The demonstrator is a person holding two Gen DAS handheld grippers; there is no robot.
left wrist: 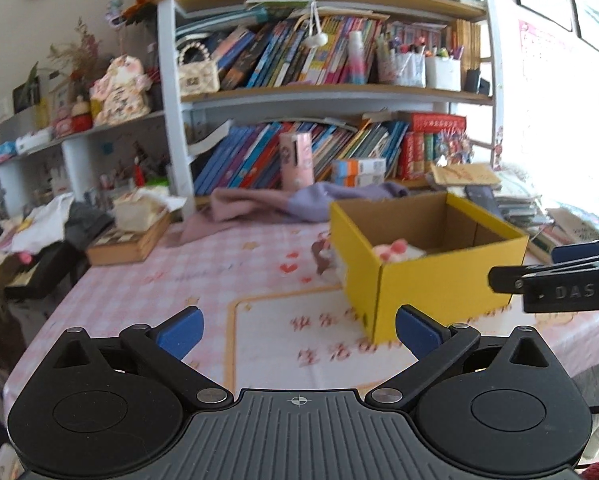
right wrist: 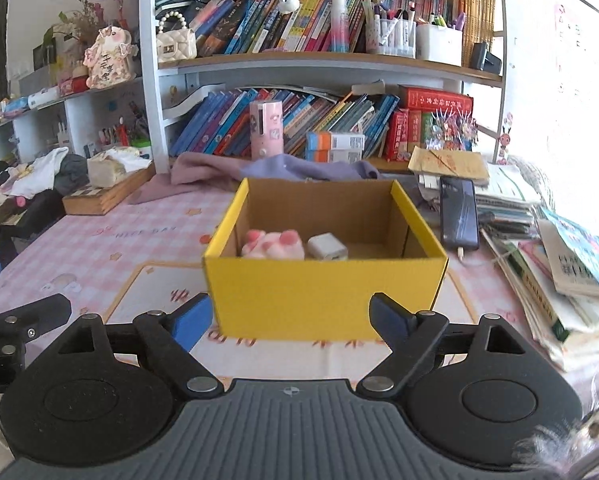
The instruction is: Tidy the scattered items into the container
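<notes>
A yellow cardboard box [right wrist: 323, 292] stands open-topped on the pink checked tablecloth, right in front of my right gripper [right wrist: 291, 304]. Inside it lie a pink plush toy [right wrist: 273, 245] and a white charger block [right wrist: 327, 247]. The right gripper is open with nothing between its blue pads. My left gripper [left wrist: 298, 320] is open and empty, low over the table, with the box [left wrist: 427, 272] ahead to its right. The plush toy [left wrist: 395, 250] shows over the box's rim. A small brown and white item [left wrist: 323, 260] lies on the table against the box's far left side, blurred.
A phone [right wrist: 457, 216] on a cable lies right of the box, beside piled books and papers [right wrist: 559, 280]. A purple cloth [right wrist: 267, 172] lies behind the box, below a full bookshelf [right wrist: 299, 60]. A thick book [right wrist: 107, 194] with tissues sits at back left.
</notes>
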